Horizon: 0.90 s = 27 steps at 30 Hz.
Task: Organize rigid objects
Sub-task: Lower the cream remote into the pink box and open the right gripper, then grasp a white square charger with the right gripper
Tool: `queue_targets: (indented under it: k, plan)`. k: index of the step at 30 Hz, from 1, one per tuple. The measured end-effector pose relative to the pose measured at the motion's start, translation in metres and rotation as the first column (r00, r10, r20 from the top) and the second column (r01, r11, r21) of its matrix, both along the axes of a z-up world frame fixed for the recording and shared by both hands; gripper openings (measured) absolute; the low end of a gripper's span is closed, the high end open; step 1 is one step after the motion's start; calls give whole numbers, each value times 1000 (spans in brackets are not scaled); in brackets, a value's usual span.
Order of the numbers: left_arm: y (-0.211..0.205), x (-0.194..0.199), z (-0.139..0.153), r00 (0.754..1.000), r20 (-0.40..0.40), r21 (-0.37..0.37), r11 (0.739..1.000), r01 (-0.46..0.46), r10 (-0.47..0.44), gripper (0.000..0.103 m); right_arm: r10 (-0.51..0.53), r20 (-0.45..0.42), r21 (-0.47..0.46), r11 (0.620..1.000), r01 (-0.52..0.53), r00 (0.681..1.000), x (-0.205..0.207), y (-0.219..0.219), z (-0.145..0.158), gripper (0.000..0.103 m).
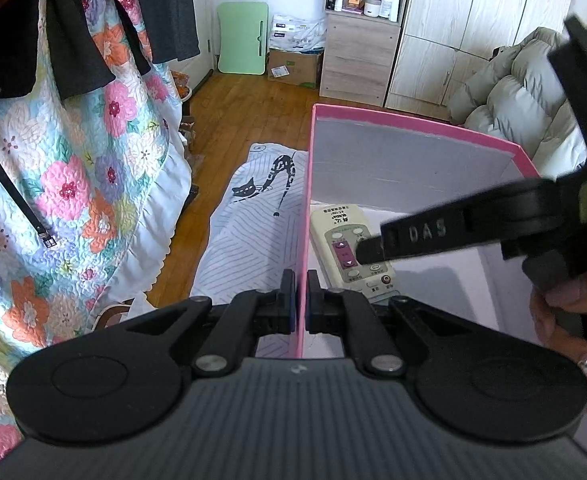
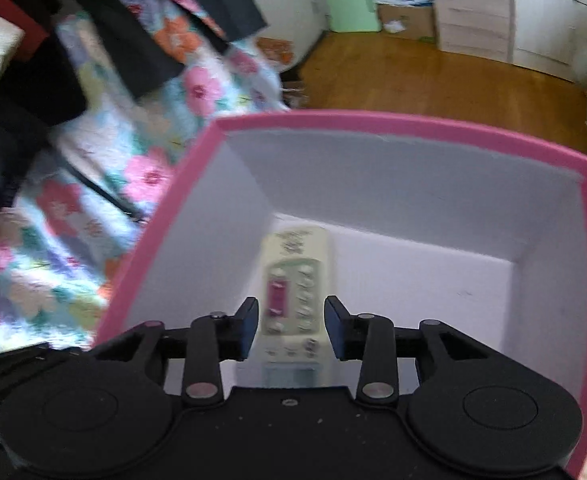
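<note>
A pink box [image 1: 307, 200] with a white inside stands open at the top. My left gripper [image 1: 301, 300] is shut on its left wall, one pad on each side of the thin edge. A cream remote control [image 1: 335, 224] with purple buttons lies flat on the box floor by that wall. In the right wrist view, my right gripper [image 2: 292, 326] hangs open inside the box [image 2: 373, 120], just over the remote [image 2: 293, 264], and its pads stand clear of the remote's sides. In the left wrist view one black finger [image 1: 413, 236] of the right gripper reaches over the remote.
A floral quilt [image 1: 73, 184] with dark clothes draped on it hangs to the left. A cat-print mat [image 1: 253, 208] lies on the wooden floor [image 1: 253, 108] beyond the box. A grey puffy coat [image 1: 513, 96] sits at right. A person's hand [image 1: 565, 304] holds the right gripper.
</note>
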<state>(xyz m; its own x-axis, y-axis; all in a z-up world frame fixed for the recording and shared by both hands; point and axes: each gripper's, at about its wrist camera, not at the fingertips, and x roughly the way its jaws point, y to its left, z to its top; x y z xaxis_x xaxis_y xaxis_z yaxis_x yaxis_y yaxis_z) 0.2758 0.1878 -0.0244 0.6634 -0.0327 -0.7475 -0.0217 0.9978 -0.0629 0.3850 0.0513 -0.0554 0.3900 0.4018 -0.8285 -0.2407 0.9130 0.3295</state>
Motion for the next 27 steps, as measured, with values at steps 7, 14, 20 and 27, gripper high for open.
queue_targets:
  k: [7, 14, 20, 27]
  plan:
    - [0, 1, 0, 1000, 0, 1, 1000, 1, -1, 3, -26, -155, 109, 993, 43, 988, 3, -6, -21, 31]
    - [-2, 1, 1, 1000, -1, 16, 1000, 4, -4, 3, -20, -103, 154, 987, 36, 995, -11, -14, -9, 27]
    - [-6, 2, 1, 1000, -7, 56, 998, 16, -16, 3, 10, 138, 115, 993, -26, 990, -69, -63, 63, 43]
    - [-8, 2, 1, 1000, -7, 61, 998, 15, -14, 3, -27, 255, 34, 999, 19, 967, -147, -147, 91, 45]
